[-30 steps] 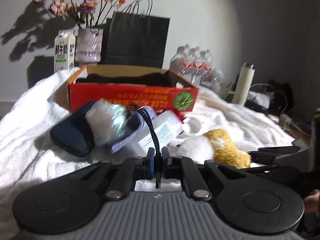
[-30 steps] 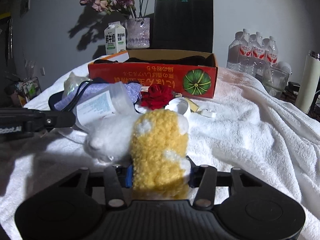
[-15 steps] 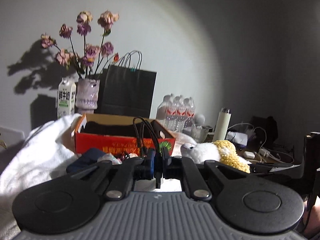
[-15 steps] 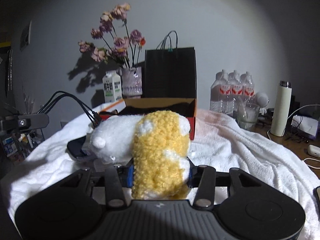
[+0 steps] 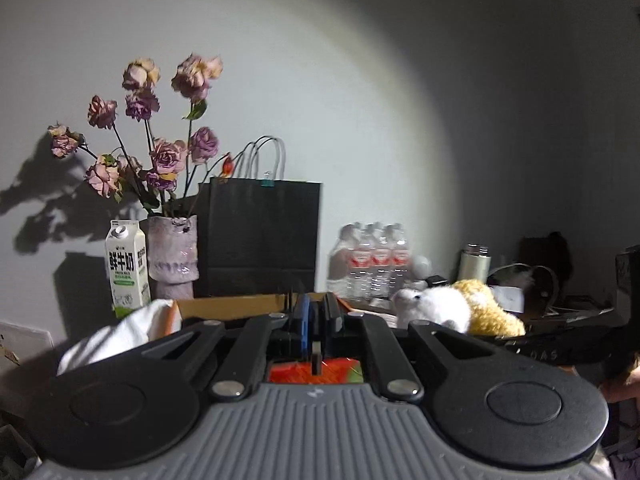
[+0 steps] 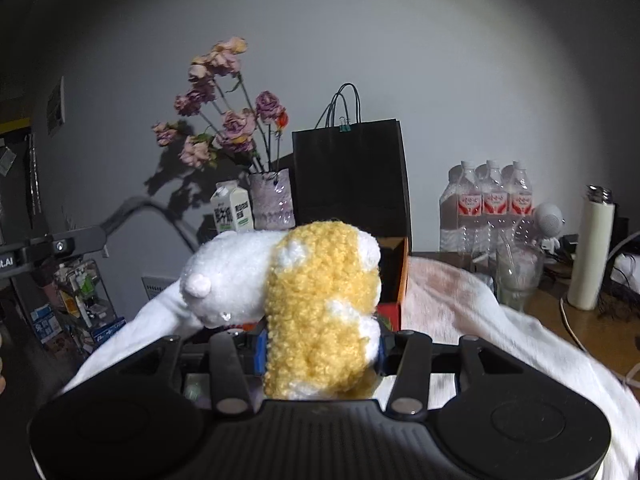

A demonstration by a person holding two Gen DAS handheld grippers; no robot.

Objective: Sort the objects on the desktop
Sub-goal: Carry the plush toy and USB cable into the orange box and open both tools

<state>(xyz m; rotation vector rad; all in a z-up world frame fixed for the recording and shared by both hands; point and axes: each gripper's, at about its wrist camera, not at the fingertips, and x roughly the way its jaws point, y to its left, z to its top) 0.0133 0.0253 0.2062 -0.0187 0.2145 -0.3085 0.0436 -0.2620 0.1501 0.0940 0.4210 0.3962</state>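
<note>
Left jaws: left gripper (image 5: 316, 322) pinched together on a thin black cable end (image 5: 316, 360), most of the cable hidden.
Left view, hidden: orange box (image 5: 224, 306) mostly blocked by the gripper, only rim showing.
Right jaws: right gripper (image 6: 320, 350) clamped around the plush toy (image 6: 316, 304).
Right view, pose: gripper held level, toy raised in front of the orange box (image 6: 394, 276), covering its front.

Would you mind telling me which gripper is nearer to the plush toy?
Right. The right gripper is clamped on the plush toy; the left gripper sits apart, to the toy's left.
</note>
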